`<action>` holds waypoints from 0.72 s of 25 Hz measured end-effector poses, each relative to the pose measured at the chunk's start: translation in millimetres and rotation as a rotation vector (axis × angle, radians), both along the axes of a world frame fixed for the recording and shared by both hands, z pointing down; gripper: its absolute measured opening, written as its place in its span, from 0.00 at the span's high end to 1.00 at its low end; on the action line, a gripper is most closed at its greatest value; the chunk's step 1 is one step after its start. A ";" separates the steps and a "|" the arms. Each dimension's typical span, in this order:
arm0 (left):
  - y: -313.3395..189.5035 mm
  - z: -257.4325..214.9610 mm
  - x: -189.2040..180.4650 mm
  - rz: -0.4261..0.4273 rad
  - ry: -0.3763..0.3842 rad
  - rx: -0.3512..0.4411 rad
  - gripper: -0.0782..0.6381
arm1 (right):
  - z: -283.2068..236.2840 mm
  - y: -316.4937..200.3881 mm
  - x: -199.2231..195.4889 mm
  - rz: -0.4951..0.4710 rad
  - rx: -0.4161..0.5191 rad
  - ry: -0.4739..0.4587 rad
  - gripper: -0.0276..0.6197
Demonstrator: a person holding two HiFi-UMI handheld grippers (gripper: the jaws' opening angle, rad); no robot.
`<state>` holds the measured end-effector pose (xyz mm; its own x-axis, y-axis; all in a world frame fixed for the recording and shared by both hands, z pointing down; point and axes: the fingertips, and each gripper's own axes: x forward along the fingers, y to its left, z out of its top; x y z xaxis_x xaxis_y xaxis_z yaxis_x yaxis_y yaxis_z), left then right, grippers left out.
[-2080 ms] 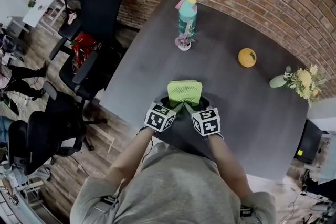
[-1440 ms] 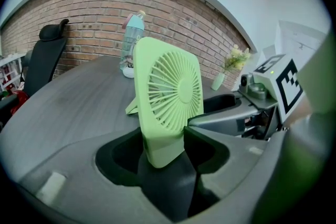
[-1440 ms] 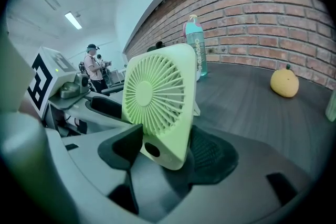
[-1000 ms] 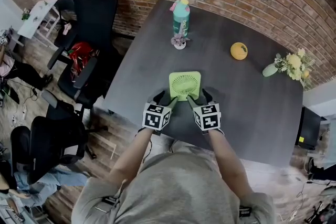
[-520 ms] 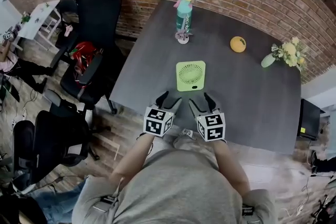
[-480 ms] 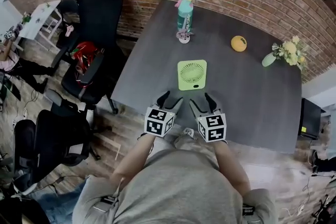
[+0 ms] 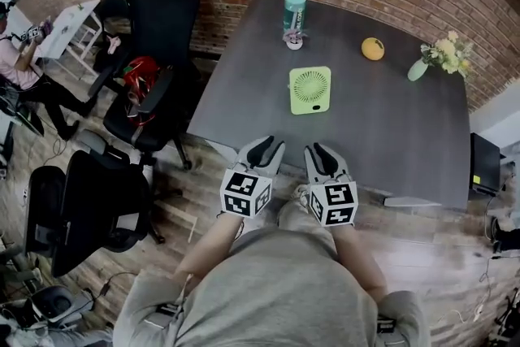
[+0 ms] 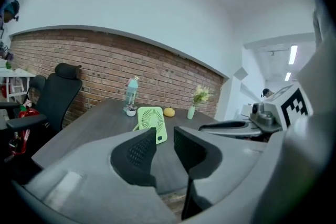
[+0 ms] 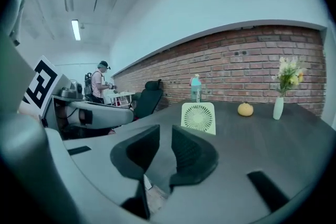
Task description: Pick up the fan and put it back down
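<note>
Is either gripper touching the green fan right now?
Apart. The head view shows bare table between the fan and both the left gripper and right gripper; their jaws are closing on nothing.

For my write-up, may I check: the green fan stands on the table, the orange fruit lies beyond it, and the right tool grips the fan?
No: the right tool grips nothing. The right gripper view shows its jaws closing with nothing between them, well short of the fan. The fan does stand on the table, the orange fruit beyond it.
</note>
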<state>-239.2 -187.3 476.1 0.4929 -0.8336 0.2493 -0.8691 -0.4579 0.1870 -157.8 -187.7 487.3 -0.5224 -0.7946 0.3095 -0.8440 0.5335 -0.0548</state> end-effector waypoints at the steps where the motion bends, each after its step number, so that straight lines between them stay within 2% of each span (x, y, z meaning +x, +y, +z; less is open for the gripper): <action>1: 9.1 -3.3 -2.5 -0.003 0.004 0.010 0.75 | -2.1 9.5 -1.9 0.004 0.006 -0.005 0.86; 7: 62.9 -12.2 -14.5 -0.004 0.013 0.039 0.83 | -14.6 64.6 -12.8 0.006 0.038 -0.034 0.93; 18: 150.6 -10.6 -21.8 0.018 0.016 0.029 0.85 | -33.4 154.5 -12.3 0.027 0.096 -0.041 0.95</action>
